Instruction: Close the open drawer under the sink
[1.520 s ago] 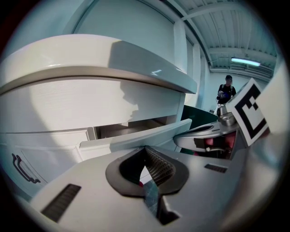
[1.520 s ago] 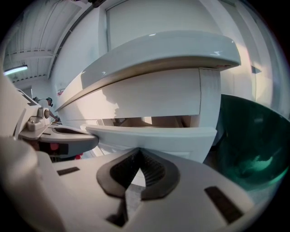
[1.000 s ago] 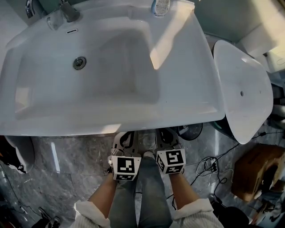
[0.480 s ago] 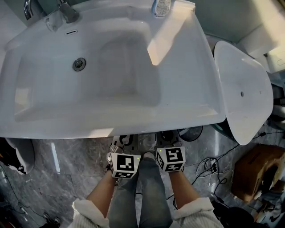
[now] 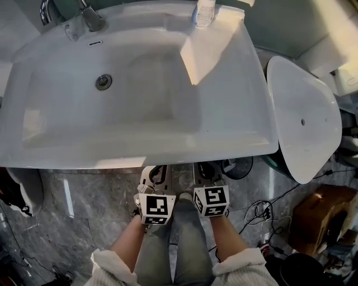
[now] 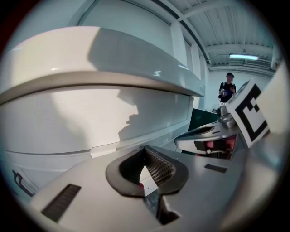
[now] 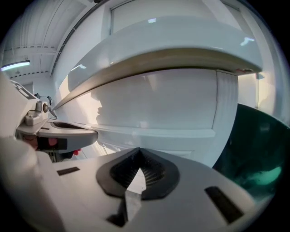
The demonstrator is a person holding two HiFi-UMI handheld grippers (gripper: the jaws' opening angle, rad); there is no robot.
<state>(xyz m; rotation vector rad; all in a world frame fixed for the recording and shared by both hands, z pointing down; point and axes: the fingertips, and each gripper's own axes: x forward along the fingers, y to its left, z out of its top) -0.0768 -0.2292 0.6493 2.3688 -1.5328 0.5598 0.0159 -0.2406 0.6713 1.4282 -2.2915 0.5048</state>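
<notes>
The white sink (image 5: 224,139) fills the head view from above. Its rim hides the cabinet below. In both gripper views a white drawer front (image 6: 113,118) (image 7: 154,104) stands right ahead under the basin, with a narrow ledge (image 7: 154,132) across it. I cannot tell how far out the drawer stands. My left gripper (image 5: 158,168) (image 6: 146,152) and right gripper (image 5: 206,167) (image 7: 138,154) sit side by side at the sink's front edge, tips toward the drawer front. Both are shut with nothing between the jaws. Each gripper shows at the edge of the other's view.
A white toilet (image 5: 305,111) stands close on the right. A dark round bin (image 5: 246,165) sits between it and the sink. Cables (image 5: 260,209) and a cardboard box (image 5: 321,215) lie on the grey marble floor. A faucet (image 5: 89,17) and a bottle (image 5: 204,11) are at the sink's back. A person (image 6: 226,88) stands far off.
The grippers stay together at the sink's front edge. Slightly more of them shows from under the rim than half a second ago. The head view has shifted a little.
</notes>
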